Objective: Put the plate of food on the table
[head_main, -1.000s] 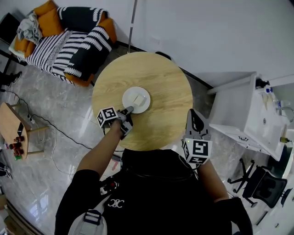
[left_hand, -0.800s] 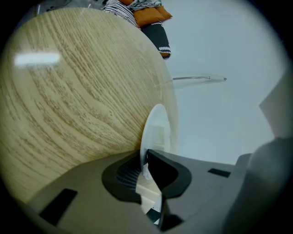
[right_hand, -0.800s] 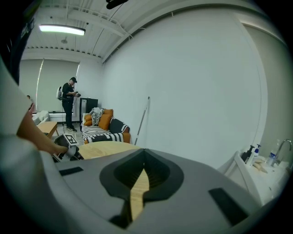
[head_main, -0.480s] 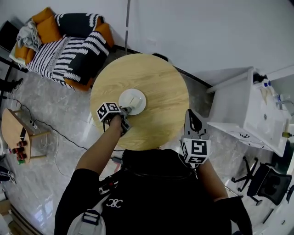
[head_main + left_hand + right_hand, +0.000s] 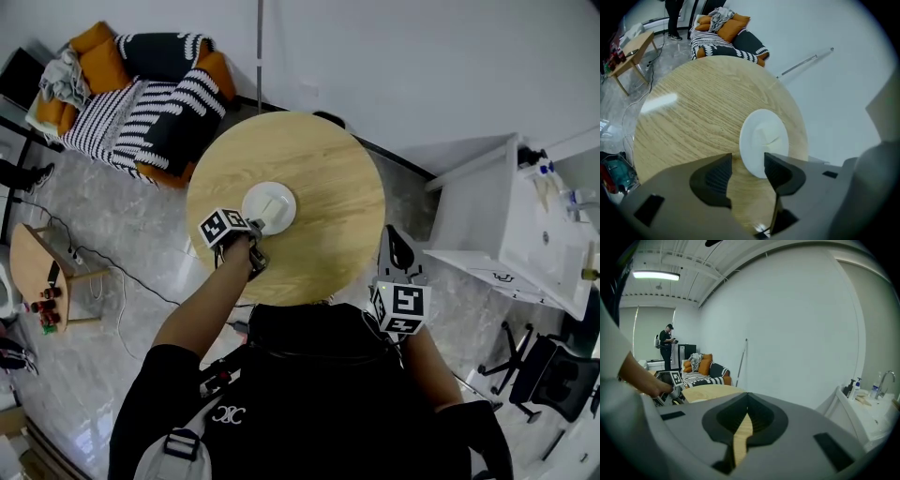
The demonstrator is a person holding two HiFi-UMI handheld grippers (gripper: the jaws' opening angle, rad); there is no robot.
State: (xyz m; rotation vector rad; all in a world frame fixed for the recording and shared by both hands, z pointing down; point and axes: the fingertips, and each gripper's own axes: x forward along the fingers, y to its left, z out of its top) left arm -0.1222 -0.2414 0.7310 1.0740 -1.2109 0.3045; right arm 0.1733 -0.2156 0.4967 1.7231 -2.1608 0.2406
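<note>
In the head view, the left gripper (image 5: 255, 228) is seen over the round wooden table (image 5: 323, 159). Its tips are at the near rim of the white plate (image 5: 269, 207), which lies flat on the wood just ahead of them. Pale food (image 5: 273, 202) is carried on the plate (its kind cannot be made out). The right gripper (image 5: 398, 246) is held off the table's edge, well to the right of the plate.

In the left gripper view, the jaws are shown wide apart, having just been opening. The plate's near rim lies in the gap between their tips, and neither pad is seen pressing on it. A striped sofa (image 5: 726, 37) is seen far beyond the plate.

In the right gripper view, the jaws are brought together with nothing gripped, and only a thin sliver of table wood is seen through them. The left gripper is seen ahead and to the left.
</note>
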